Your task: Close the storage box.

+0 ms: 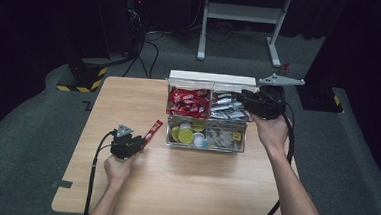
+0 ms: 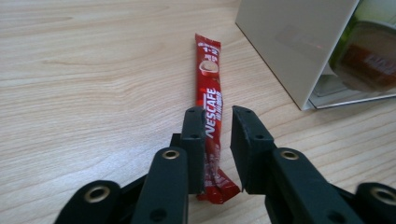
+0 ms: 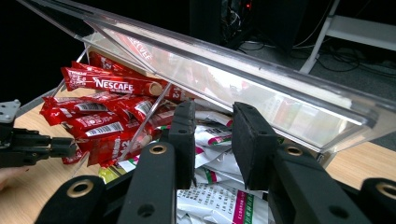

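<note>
Tabletop (image 1: 183,187) of pale wood carries everything, and most of its near half lies bare around my forearms. Largest thing on it is the clear organiser box (image 1: 206,138), standing at the far edge toward the far right corner, its hinged lid (image 3: 261,88) tipped up and back. Its far row has a compartment heaped with red coffee sticks (image 1: 188,102) and, beside that, a compartment of silver-white sachets (image 1: 227,107); the near row holds round green and white pods (image 1: 189,135).

My right gripper (image 1: 244,98) hangs over the sachet compartment at the far right of the box. In the right gripper view its fingers (image 3: 252,140) are drawn close with a narrow gap between them; nothing is pinched there, and the sachets (image 3: 219,205) lie loose below.

My left gripper (image 1: 140,140) rests low near the middle of the tabletop, left of the box. One red Nescafe stick (image 2: 211,107) lies flat on the wood, just beside the box's left wall, pointing toward the far edge. Its near end sits between my left fingers (image 2: 194,140), which are slightly spread; one finger is against the wrapper, the other stands clear.
</note>
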